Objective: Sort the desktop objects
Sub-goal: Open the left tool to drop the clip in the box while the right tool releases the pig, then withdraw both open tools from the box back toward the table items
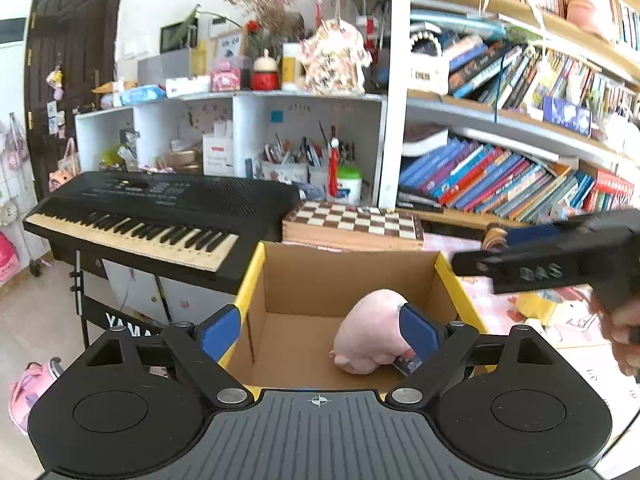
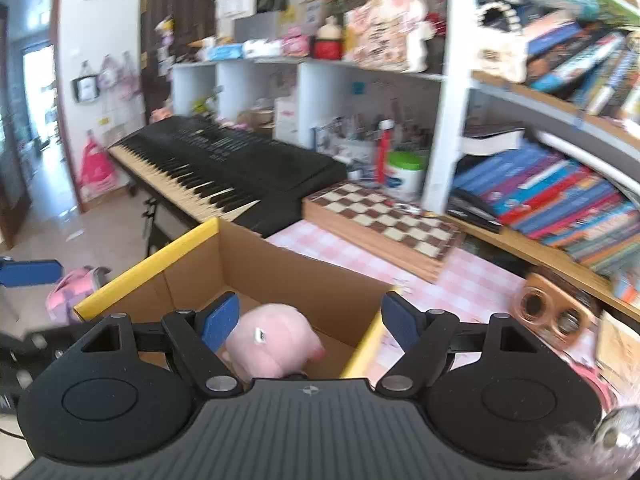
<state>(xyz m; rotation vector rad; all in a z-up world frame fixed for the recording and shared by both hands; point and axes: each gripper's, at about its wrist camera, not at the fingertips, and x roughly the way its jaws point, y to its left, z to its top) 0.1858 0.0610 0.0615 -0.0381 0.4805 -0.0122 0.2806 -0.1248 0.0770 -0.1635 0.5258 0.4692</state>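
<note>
An open cardboard box (image 1: 251, 276) with yellow rims stands on the table's left end. A pink plush pig (image 1: 368, 332) lies on the box floor at the right side, with a small dark card-like item (image 1: 406, 364) beside it. My left gripper (image 1: 320, 330) is open above the box; its right pad is in front of the plush and nothing sits between the pads. My right gripper (image 2: 311, 324) is open too, over the box's (image 2: 148, 264) right corner, with the plush (image 2: 272, 344) below it and not held. In the left wrist view a hand holds the right gripper (image 1: 480, 251) at the right.
A chessboard (image 2: 384, 216) lies behind the box on the pink checked tablecloth (image 2: 472, 280). A black keyboard (image 1: 140, 216) stands to the left, beyond the table edge. Bookshelves fill the right. A wooden item with two holes (image 2: 552, 314) lies on the cloth at the right.
</note>
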